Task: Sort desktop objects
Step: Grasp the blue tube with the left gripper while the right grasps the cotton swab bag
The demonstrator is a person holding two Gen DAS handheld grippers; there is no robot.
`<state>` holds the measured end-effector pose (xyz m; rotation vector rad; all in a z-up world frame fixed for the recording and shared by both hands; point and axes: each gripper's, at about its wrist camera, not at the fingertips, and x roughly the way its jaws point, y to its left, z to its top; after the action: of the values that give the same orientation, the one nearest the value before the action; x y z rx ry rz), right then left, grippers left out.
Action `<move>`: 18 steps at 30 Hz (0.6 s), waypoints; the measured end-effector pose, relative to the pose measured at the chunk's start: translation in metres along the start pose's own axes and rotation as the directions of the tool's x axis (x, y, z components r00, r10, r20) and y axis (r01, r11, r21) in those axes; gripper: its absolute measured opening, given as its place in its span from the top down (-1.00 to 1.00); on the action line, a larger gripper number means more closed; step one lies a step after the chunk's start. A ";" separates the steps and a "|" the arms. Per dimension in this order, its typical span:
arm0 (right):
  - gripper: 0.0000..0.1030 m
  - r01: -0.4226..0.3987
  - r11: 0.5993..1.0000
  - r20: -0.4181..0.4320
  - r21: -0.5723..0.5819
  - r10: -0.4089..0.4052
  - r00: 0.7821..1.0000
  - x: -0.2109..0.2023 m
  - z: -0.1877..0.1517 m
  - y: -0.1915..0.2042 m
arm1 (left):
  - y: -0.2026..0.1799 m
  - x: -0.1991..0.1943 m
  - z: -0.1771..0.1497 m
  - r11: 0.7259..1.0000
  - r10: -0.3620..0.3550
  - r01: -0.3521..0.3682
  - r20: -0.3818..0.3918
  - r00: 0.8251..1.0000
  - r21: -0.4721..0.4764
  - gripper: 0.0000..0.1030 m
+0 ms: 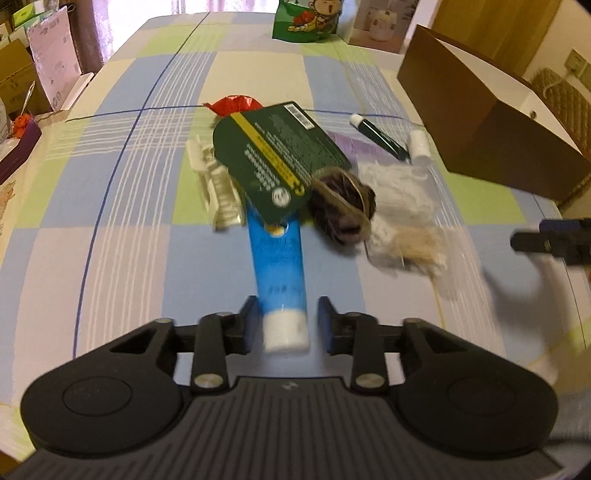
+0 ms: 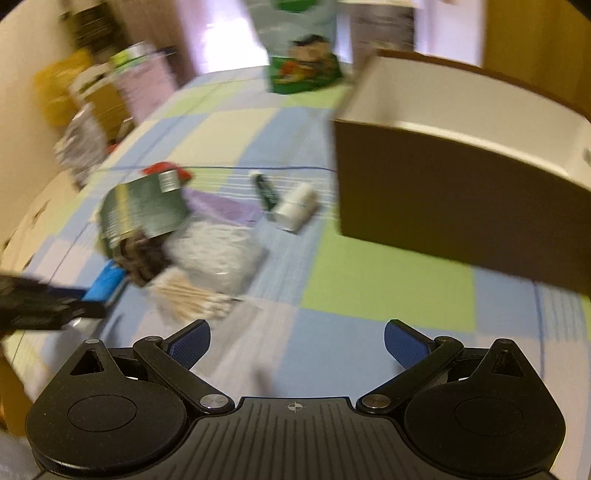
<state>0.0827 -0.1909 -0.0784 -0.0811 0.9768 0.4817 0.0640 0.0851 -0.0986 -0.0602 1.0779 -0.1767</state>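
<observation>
A: What writing can be read, from left to right?

B: On the dark green flat card packet with the yellow stripe (image 1: 275, 155), a white barcode label is seen at its far corner and a round white seal near its low end; the fine print is too blurred to be read. On the blue plastic tube with the white cap (image 1: 277, 266), faint lettering is made out but not deciphered. A cartoon figure is printed on the green snack bag (image 1: 306, 20) at the table's far edge.

A: And the tube?

B: It is lain on the checked tablecloth (image 1: 129, 221), its far end tucked under the green packet, with its capped end between the fingers of the left gripper (image 1: 286, 325). The jaws are drawn narrow about the cap (contact cannot be told through the blur). The right gripper (image 2: 297, 347) is held wide apart, with nothing between its pads, before the brown cardboard box with the white inside (image 2: 461, 206).
</observation>
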 end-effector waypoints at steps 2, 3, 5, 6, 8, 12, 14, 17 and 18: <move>-1.00 -0.043 0.995 0.004 -0.090 0.044 0.999 0.003 0.001 0.011 | -0.001 0.011 0.005 1.000 0.000 0.000 -0.019 1.000 -0.002 0.37; -1.00 -0.068 0.988 0.007 -0.142 0.069 0.998 0.004 0.001 0.017 | -0.002 0.016 0.007 1.000 0.000 0.000 -0.028 1.000 -0.003 0.40; -1.00 -0.113 0.965 0.011 -0.236 0.118 0.993 0.009 0.001 0.030 | -0.004 0.016 0.006 0.999 0.014 -0.013 -0.013 1.000 0.030 0.51; -1.00 -0.138 0.948 0.011 -0.288 0.148 0.989 0.011 0.001 0.036 | -0.003 0.015 0.004 0.999 0.014 -0.013 -0.015 1.000 0.030 0.52; -0.58 -0.178 0.908 0.003 -0.380 0.194 0.981 0.018 0.001 0.049 | 0.002 0.012 0.000 1.000 0.011 -0.010 -0.021 1.000 0.022 0.52; -0.35 -0.210 0.839 -0.056 -0.502 0.211 0.976 0.042 0.003 0.068 | 0.014 0.004 -0.009 1.000 0.016 -0.015 -0.040 0.999 0.014 0.53; -0.35 -0.209 0.820 -0.067 -0.533 0.205 0.976 0.053 0.004 0.073 | 0.018 0.001 -0.014 1.000 0.017 -0.016 -0.046 0.999 0.010 0.53; -0.34 -0.202 0.800 -0.090 -0.565 0.184 0.979 0.070 0.005 0.078 | 0.023 -0.003 -0.019 1.000 0.012 -0.012 -0.051 0.999 0.003 0.52; -0.27 -0.199 0.798 -0.101 -0.569 0.172 0.980 0.075 0.004 0.079 | 0.023 -0.004 -0.020 1.000 0.008 -0.008 -0.051 0.999 0.001 0.52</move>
<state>0.0870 -0.0925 -0.1249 -0.5529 0.8556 0.9568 0.0471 0.1096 -0.1080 -0.0507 1.1293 -0.1722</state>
